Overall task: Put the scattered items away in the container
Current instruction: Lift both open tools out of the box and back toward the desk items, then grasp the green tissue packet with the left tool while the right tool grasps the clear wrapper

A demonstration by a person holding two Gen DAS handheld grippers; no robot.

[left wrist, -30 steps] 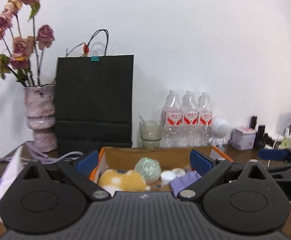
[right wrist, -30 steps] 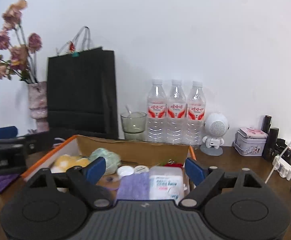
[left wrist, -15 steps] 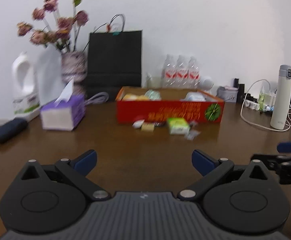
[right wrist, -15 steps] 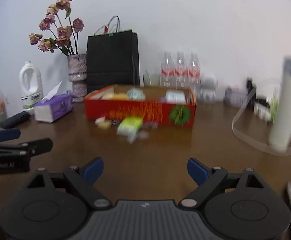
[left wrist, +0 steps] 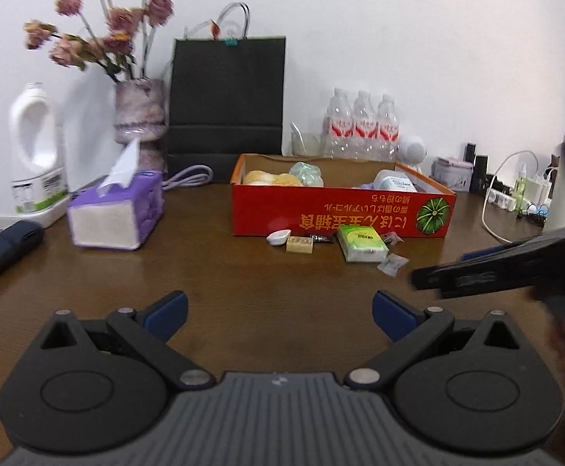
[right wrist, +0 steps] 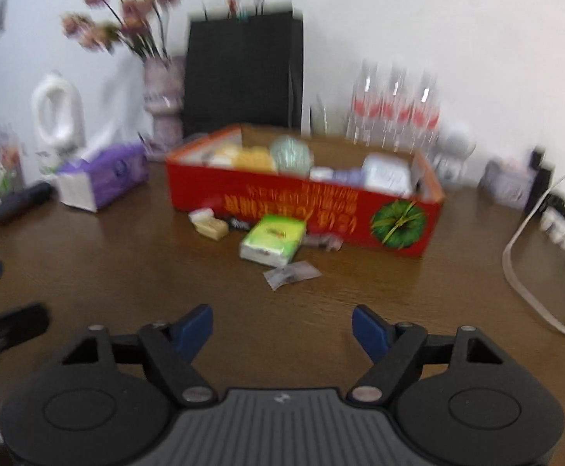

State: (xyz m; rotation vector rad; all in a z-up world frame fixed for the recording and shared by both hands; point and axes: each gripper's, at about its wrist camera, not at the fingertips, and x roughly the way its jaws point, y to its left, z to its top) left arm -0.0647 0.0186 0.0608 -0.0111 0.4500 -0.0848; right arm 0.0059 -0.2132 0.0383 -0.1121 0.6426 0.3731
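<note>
A red cardboard box (left wrist: 340, 213) (right wrist: 321, 209) stands on the brown table with a yellow plush, a green ball and a wipes pack inside. In front of it lie a green tissue pack (left wrist: 362, 243) (right wrist: 274, 239), a tan block (left wrist: 299, 244) (right wrist: 212, 228), a white cap (left wrist: 278, 236), a dark wrapper (left wrist: 321, 238) and a clear sachet (left wrist: 392, 264) (right wrist: 292, 273). My left gripper (left wrist: 278, 312) is open and empty, well short of the items. My right gripper (right wrist: 282, 328) is open and empty, also short of them; it shows from the side in the left wrist view (left wrist: 515, 268).
A purple tissue box (left wrist: 117, 209) and a dark case (left wrist: 6, 246) lie at the left. A white jug (left wrist: 35, 147), flower vase (left wrist: 140, 116), black bag (left wrist: 226, 97) and water bottles (left wrist: 362, 124) line the wall. A white cable (right wrist: 531, 272) lies at the right.
Both grippers have pulled back from over the box to well in front of it. In the last half second both have moved a little closer to the items again. Both stay open.
</note>
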